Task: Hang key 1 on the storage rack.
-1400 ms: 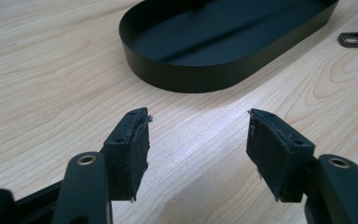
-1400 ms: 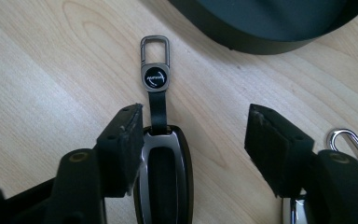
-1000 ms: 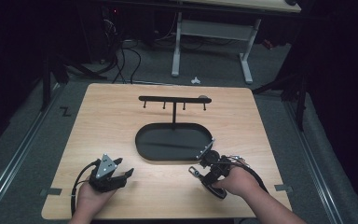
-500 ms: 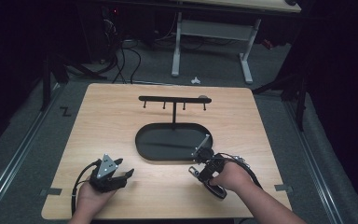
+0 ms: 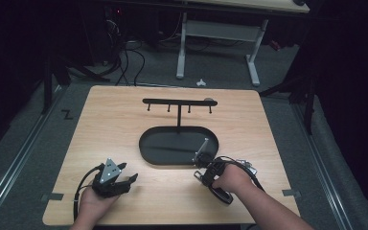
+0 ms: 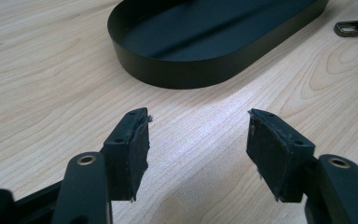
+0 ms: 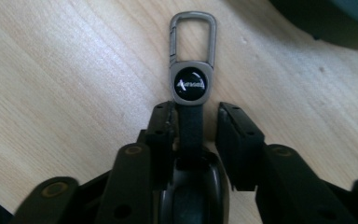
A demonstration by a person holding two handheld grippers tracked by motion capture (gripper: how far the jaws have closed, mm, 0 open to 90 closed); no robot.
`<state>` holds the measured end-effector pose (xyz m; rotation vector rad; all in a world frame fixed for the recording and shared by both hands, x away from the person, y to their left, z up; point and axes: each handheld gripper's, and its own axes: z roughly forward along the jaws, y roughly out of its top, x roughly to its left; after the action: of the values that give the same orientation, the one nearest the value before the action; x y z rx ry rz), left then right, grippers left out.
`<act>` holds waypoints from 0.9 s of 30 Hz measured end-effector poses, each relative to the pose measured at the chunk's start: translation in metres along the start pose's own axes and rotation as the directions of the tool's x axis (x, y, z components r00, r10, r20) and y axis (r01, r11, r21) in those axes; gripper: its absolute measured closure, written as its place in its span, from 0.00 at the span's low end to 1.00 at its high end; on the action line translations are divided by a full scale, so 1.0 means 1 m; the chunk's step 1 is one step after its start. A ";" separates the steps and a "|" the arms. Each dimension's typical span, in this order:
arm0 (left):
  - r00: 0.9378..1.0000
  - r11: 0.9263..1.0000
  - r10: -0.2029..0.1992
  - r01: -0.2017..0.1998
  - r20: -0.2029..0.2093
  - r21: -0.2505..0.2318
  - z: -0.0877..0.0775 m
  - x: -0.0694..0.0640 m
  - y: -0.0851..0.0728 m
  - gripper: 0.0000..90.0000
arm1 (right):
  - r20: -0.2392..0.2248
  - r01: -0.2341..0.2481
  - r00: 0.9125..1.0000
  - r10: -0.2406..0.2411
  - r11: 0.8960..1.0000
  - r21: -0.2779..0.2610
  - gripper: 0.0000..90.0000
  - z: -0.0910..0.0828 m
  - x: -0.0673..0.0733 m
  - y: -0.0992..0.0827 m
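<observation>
A key fob on a dark strap (image 7: 191, 133) lies on the wooden table, with a grey carabiner clip (image 7: 192, 35) and a round black badge (image 7: 190, 85) at its far end. My right gripper (image 7: 196, 112) straddles the strap; its jaws have just been closing. The left pad is at the strap and the right pad stands off by a small gap. From above, the clip (image 5: 204, 145) points at the black oval tray (image 5: 146, 153). My left gripper (image 5: 129, 178) rests on the table at the front left, open and empty (image 6: 198, 135).
The tray carries an upright post with a black hook bar (image 5: 179, 102) across its top. The tray's wall (image 6: 182, 74) lies just ahead of the left gripper. Bare wood (image 5: 105, 129) surrounds the tray. Table legs and cables stand on the floor beyond.
My right gripper has slid left and slightly down toward the tray's near right end, and its jaws have narrowed around the strap. The left gripper has stayed put.
</observation>
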<state>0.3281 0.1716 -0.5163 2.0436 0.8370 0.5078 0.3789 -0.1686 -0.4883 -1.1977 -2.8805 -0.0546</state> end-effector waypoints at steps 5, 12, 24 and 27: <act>1.000 1.000 0.002 -0.002 0.002 0.003 0.000 0.000 0.000 0.44 | 0.018 0.030 0.999 -0.031 0.999 0.042 0.88 0.000 0.002 0.004; 1.000 1.000 0.002 -0.002 0.004 -0.001 -0.001 0.000 0.000 0.44 | 0.033 0.055 0.998 -0.058 0.996 0.077 0.89 0.001 0.004 0.008; 1.000 1.000 0.005 -0.005 0.003 0.002 -0.001 -0.001 0.000 0.44 | 0.009 0.048 0.999 -0.049 0.997 0.066 0.89 0.001 0.000 0.006; 1.000 1.000 0.007 -0.007 0.005 0.003 -0.001 -0.001 0.000 0.44 | -0.007 0.048 0.999 -0.048 0.997 0.059 0.89 -0.003 0.001 0.007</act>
<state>0.3272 0.1716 -0.5162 2.0506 0.8292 0.5055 0.3833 -0.1628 -0.4853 -1.1169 -2.8842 0.0269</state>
